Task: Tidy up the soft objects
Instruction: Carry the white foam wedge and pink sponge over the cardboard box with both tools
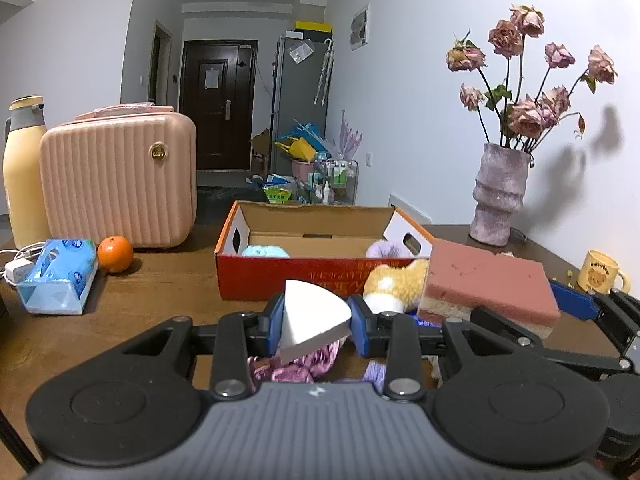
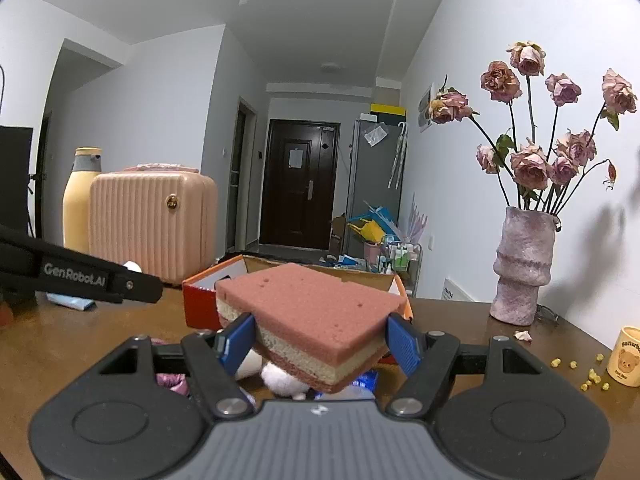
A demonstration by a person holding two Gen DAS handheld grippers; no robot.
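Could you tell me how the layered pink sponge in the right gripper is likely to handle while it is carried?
The pink sponge looks porous, so probably light and squashy. The right gripper pinches one end, so it might sag or pivot.

brown wooden table [image 1: 168,300]; far edge: pink case [image 1: 120,180], yellow flask [image 1: 22,176], vase [image 1: 498,192]; middle: orange open box [image 1: 288,276]; left side: tissue pack [image 1: 58,280], orange [image 1: 115,254]; right edge: mug [image 1: 600,272]

The box wall [image 1: 288,276] is hiding most of the blue ball [image 1: 265,251] and the purple ball [image 1: 388,249]. The pink sponge [image 2: 312,312] is covering the plush toy [image 2: 280,376]. The mug [image 2: 626,356] is being cut by the edge.
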